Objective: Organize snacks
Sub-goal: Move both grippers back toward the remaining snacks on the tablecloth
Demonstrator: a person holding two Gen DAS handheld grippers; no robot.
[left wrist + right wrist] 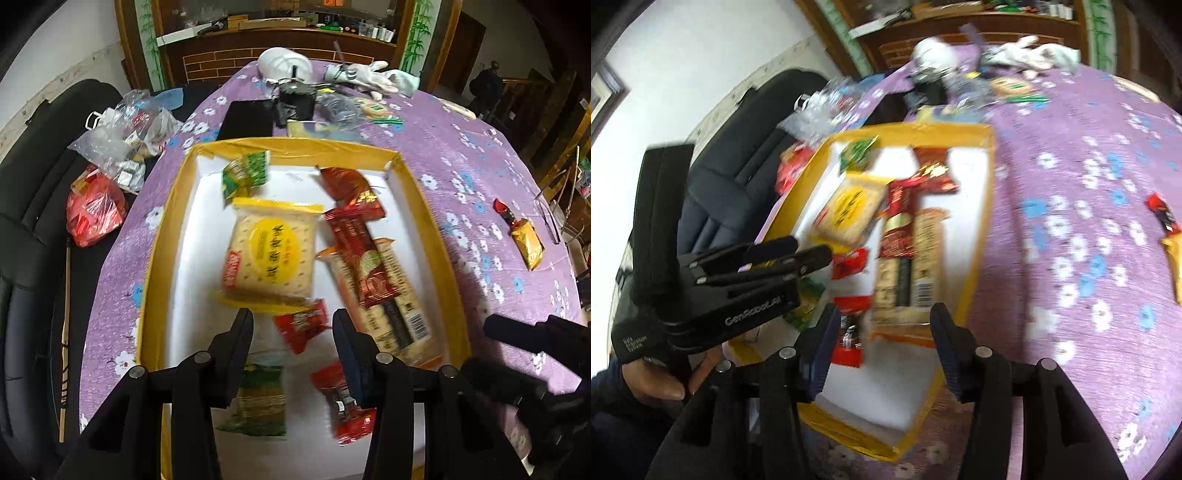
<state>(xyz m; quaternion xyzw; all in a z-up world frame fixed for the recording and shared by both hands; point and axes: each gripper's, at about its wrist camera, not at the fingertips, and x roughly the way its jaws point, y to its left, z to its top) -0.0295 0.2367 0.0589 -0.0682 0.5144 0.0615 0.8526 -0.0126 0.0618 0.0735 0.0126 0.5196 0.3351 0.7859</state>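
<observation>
A yellow-rimmed box point(295, 147) with a white floor holds several snack packs: a yellow cracker pack point(271, 251), a long biscuit pack point(384, 299), red packs point(351, 188) and green packs point(245, 173). My left gripper point(293, 325) is open and empty above the box's near half, over a small red pack point(303, 326). My right gripper point(882, 321) is open and empty above the box's near right corner point(908, 439). The left gripper also shows in the right wrist view point(809, 253). A red candy point(504, 212) and a gold pack point(528, 243) lie on the cloth to the right.
The table has a purple flowered cloth point(461, 155). Clutter lies at the far end: a white cap point(284, 64), gloves point(373, 75), a black tablet point(247, 118). Plastic bags point(122, 136) and a red bag point(94, 210) sit on a black sofa at left.
</observation>
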